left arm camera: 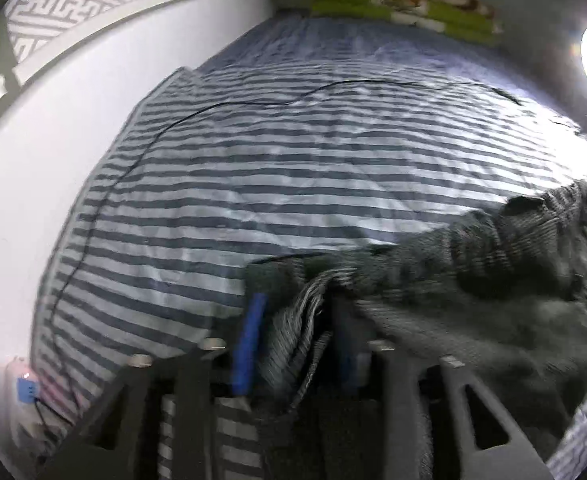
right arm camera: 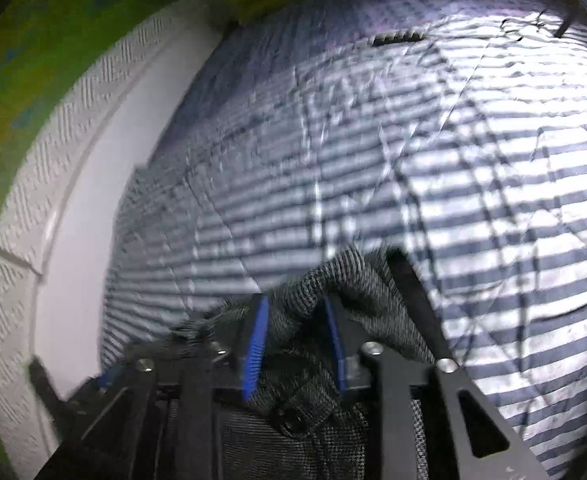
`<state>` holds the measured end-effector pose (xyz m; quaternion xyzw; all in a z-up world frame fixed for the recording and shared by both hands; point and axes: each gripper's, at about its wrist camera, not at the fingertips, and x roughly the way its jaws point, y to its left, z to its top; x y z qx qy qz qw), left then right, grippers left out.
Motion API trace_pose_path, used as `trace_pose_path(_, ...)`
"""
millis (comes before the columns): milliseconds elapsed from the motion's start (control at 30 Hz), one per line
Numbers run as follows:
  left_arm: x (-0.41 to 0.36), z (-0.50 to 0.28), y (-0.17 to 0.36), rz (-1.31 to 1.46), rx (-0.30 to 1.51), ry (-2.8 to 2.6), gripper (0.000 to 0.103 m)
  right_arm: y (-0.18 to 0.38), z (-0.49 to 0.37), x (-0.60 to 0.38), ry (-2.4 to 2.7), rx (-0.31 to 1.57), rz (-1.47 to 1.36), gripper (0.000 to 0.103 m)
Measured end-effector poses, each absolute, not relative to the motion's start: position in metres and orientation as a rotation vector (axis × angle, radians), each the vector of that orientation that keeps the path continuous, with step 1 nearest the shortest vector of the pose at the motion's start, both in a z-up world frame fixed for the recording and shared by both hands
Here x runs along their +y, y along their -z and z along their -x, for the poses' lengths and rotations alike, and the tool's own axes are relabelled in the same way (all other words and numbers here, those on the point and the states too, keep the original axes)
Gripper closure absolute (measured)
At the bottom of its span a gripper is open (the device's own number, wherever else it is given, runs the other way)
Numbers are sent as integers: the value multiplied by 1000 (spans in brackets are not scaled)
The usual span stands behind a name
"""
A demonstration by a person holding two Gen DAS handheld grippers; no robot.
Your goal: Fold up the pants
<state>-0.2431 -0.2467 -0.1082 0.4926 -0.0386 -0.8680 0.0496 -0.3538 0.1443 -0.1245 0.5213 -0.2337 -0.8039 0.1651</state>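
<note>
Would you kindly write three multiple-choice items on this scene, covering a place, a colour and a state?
1. Where does the folded green blanket lie?
A. at the far end of the bed
B. on the floor
C. over the pants

2. What colour are the finger pads?
A. red
B. blue
C. yellow

3. What is the left hand-held gripper doing?
A. hanging open
B. clamping a cable
C. gripping the pants

Answers: 1 A, it sits beyond the striped bedcover; 2 B, the pads are blue; 3 C, grey fabric is bunched between its fingers.

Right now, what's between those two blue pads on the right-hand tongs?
A bunched fold of the dark grey pants sits between the right tongs' blue pads, clear in the right wrist view.
</note>
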Motion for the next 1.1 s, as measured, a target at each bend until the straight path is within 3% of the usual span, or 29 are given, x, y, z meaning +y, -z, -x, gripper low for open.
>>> trace_pose_path(67,-252,244,105,-1478,-100,2645,49,107,351,165,2298,-712,-1395,60)
trace_pose_path(200,-257,228,84,-1369,-141,2664,48,93,328,200,2341,-689,-1355,59)
trace_pose_path(367,-235,181,63,-1362,-195,2811,48,119,269,208,2391,-407,-1403,58)
trace_pose_path(533,-201,133,84,-1486,-245,2880,48,147,233,192,2416,-151,-1415,59)
trace_pose_path(667,-174,120,124,-1561,-449,2803,47,158,232,175,2480,43,-1417,59)
trace_pose_path(733,-169,119,145,-1532,-598,2723,43,167,238,172,2510,128,-1435,52)
trace_pose_path(767,-168,119,152,-1516,-646,2700,40,168,240,174,2510,118,-1434,52)
trace_pose_path(900,-177,120,127,-1499,-468,2710,40,151,230,193,2524,-45,-1399,51)
trace_pose_path(1100,-120,112,91,-1466,-438,2908,41,154,198,239,2441,-519,-1425,49)
